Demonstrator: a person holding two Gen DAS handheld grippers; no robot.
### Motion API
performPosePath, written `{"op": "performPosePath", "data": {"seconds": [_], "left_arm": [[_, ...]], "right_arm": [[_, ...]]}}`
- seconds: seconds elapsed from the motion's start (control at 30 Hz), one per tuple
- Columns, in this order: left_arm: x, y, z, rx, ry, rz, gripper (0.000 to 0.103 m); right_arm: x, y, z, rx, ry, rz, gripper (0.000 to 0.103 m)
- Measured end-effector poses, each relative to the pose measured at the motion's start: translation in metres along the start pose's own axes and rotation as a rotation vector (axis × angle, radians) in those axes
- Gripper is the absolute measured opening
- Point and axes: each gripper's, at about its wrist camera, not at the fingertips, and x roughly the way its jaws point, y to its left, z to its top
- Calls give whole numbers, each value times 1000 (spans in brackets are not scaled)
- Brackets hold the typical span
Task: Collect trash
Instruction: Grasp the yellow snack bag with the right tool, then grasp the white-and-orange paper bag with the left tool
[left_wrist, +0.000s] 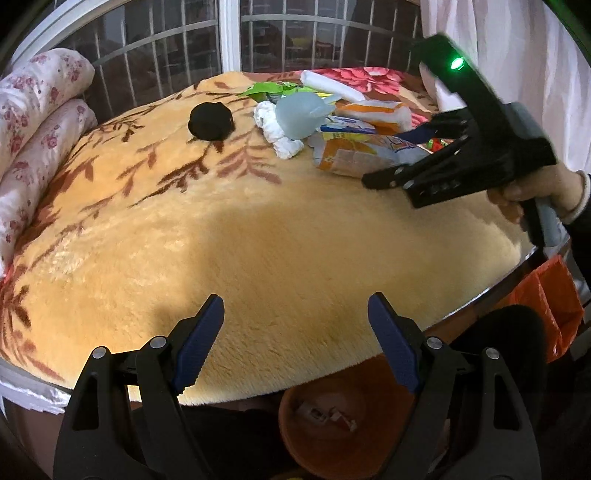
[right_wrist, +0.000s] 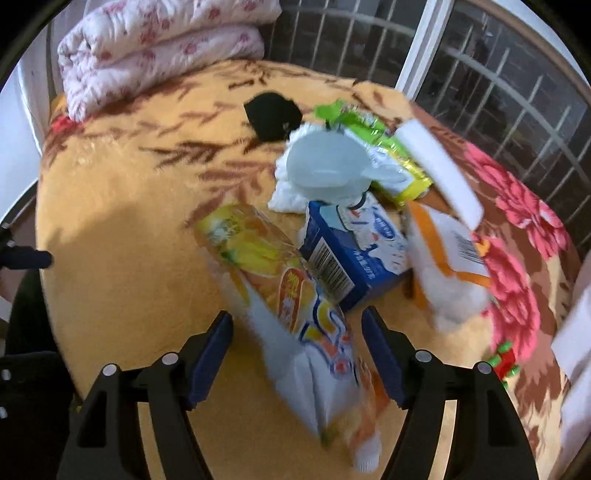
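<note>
A heap of trash lies on the yellow blanket: an orange and white snack bag, a blue milk carton, a pale plastic cup, a green wrapper, white tissue and a black wad. My right gripper is open, its fingers on either side of the snack bag's near end. It also shows in the left wrist view above the heap. My left gripper is open and empty, over the blanket's near edge.
An orange bin with some scraps inside stands below the bed edge, under my left gripper. An orange bag hangs at the right. A folded floral quilt lies at the left. A barred window is behind.
</note>
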Motion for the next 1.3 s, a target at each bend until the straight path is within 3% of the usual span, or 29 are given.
{"op": "performPosePath", "data": {"seconds": [0.17, 0.27, 0.5, 0.87, 1.0, 1.07, 1.17, 1.3], "left_arm": [[1, 3, 4, -12, 9, 7, 78], [4, 5, 7, -24, 21, -3, 78], [8, 4, 19, -24, 14, -11, 78], [36, 19, 97, -53, -30, -180, 78], [40, -7, 130, 18, -55, -200, 78], [45, -28, 150, 37, -54, -246, 78], [61, -54, 173, 16, -22, -284, 78], [93, -85, 204, -41, 55, -251, 78]], "right_arm": [[11, -10, -2, 68, 25, 88, 59], [6, -9, -5, 83, 9, 87, 52], [-30, -9, -25, 175, -111, 70, 48], [-100, -11, -92, 392, -264, 26, 48], [-108, -19, -116, 490, -275, 3, 48], [-110, -23, -129, 525, -266, -25, 48], [-111, -29, -148, 562, -253, -44, 48], [-115, -41, -171, 631, -263, -29, 48]]}}
